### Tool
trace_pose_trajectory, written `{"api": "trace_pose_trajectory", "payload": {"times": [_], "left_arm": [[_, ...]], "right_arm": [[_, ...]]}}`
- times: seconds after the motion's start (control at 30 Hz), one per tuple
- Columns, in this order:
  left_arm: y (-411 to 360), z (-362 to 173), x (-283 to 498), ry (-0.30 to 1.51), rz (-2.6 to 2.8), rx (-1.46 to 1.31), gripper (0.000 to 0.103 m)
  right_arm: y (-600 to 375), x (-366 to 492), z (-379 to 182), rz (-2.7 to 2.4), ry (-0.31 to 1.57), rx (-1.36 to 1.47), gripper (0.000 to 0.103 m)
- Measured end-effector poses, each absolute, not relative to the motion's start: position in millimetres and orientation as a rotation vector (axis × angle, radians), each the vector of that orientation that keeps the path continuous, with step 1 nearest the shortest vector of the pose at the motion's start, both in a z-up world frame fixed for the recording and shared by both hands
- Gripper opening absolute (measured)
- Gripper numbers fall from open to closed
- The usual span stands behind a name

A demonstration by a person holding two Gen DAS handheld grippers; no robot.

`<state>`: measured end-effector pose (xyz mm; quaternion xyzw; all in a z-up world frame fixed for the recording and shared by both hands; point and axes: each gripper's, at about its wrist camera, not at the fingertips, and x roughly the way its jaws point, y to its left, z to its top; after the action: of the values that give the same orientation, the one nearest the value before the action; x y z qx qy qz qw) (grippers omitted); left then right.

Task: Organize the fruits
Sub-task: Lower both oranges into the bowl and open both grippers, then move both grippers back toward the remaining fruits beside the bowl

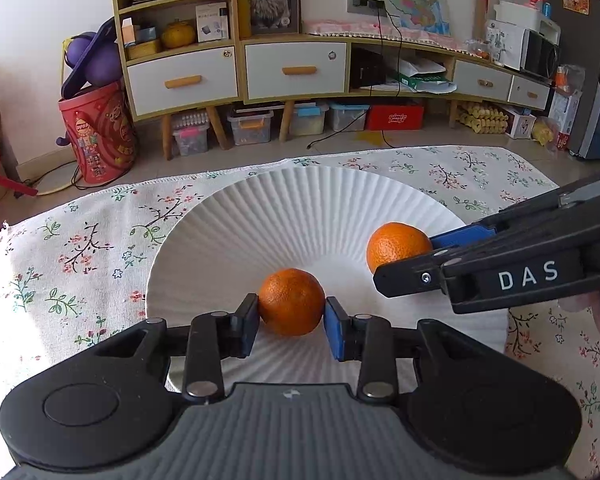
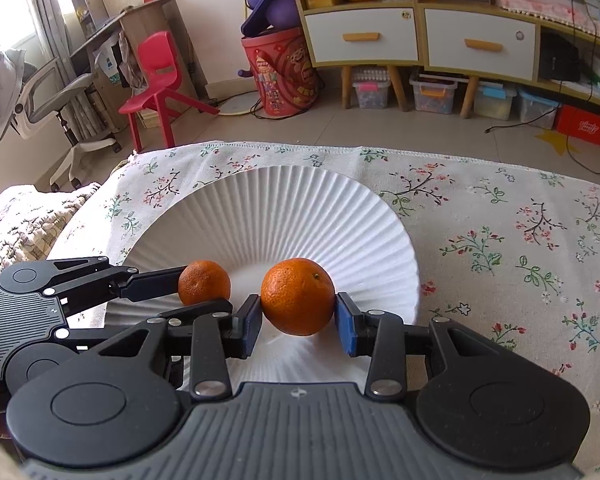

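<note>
Orange in each gripper, left [image 1: 291, 317] and right [image 2: 298, 317], both clamped on fruit over the plate [image 1: 300, 200]. I'd open slowly so neither rolls.

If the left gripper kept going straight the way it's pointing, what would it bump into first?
Probably the white plate. The left gripper already holds a small orange between its fingers and tilts downward, so the orange would likely press into the plate's ribbed surface just ahead. Depth is hard to judge here.
</note>
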<state>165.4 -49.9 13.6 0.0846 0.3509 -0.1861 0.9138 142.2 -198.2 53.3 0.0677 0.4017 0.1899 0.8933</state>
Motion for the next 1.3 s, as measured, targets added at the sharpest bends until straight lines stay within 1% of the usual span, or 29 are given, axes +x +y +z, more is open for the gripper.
{"api": "trace_pose_trajectory", "payload": {"times": [0.07, 0.13, 0.2, 0.23, 0.3, 0.33, 0.4, 0.47, 0.53, 0.6, 0.7, 0.83, 0.9, 1.03, 1.1, 1.17, 1.3], "left_arm": [[-47.1, 16.1, 164.2, 0.733, -0.384, 0.155, 0.019], [-45.0, 19.7, 160.4, 0.735, -0.387, 0.144, 0.023], [-43.5, 24.4, 154.6, 0.728, -0.378, 0.149, 0.032], [-42.6, 27.2, 151.0, 0.725, -0.367, 0.154, 0.034], [-39.5, 32.4, 144.3, 0.718, -0.354, 0.154, 0.043], [-36.6, 35.8, 140.2, 0.715, -0.346, 0.149, 0.045], [-32.7, 40.6, 133.6, 0.72, -0.332, 0.14, 0.051], [-29.1, 45.9, 126.6, 0.722, -0.319, 0.13, 0.054], [-25.6, 50.7, 119.5, 0.722, -0.313, 0.123, 0.056], [-22.5, 54.4, 113.5, 0.722, -0.306, 0.115, 0.059], [-17.0, 59.5, 102.7, 0.723, -0.293, 0.079, 0.064], [-13.0, 63.0, 87.6, 0.714, -0.279, 0.052, 0.072], [-10.9, 62.5, 80.3, 0.718, -0.273, 0.049, 0.076], [-7.8, 58.1, 68.5, 0.735, -0.264, 0.06, 0.08], [-4.4, 54.7, 62.6, 0.734, -0.26, 0.064, 0.087], [-0.8, 50.5, 56.4, 0.712, -0.267, 0.068, 0.089], [1.8, 40.3, 52.3, 0.729, -0.279, 0.095, 0.09]], "right_arm": [[-198.6, 140.3, 54.4, 0.391, 0.831, 0.147, 0.039], [-198.8, 136.2, 57.7, 0.387, 0.823, 0.149, 0.045], [-199.1, 130.7, 62.1, 0.379, 0.81, 0.151, 0.053], [-199.4, 128.5, 65.2, 0.375, 0.802, 0.153, 0.054], [-199.9, 122.5, 69.6, 0.366, 0.793, 0.151, 0.061], [-199.9, 117.6, 72.9, 0.358, 0.784, 0.145, 0.063], [-199.7, 109.9, 78.3, 0.349, 0.766, 0.129, 0.073], [-199.1, 103.3, 82.6, 0.341, 0.752, 0.108, 0.076], [-199.5, 96.0, 86.6, 0.327, 0.739, 0.101, 0.082], [-201.2, 88.1, 90.4, 0.31, 0.718, 0.116, 0.09], [-202.4, 76.4, 95.1, 0.302, 0.693, 0.125, 0.096], [-203.1, 65.4, 98.0, 0.305, 0.666, 0.106, 0.102], [-202.9, 60.5, 97.6, 0.308, 0.659, 0.106, 0.102], [-203.2, 50.6, 93.4, 0.326, 0.649, 0.094, 0.102], [-202.4, 44.4, 90.9, 0.332, 0.639, 0.076, 0.102], [-202.8, 37.7, 87.4, 0.343, 0.625, 0.062, 0.102], [-199.2, 32.0, 79.2, 0.388, 0.642, 0.029, 0.102]]}}
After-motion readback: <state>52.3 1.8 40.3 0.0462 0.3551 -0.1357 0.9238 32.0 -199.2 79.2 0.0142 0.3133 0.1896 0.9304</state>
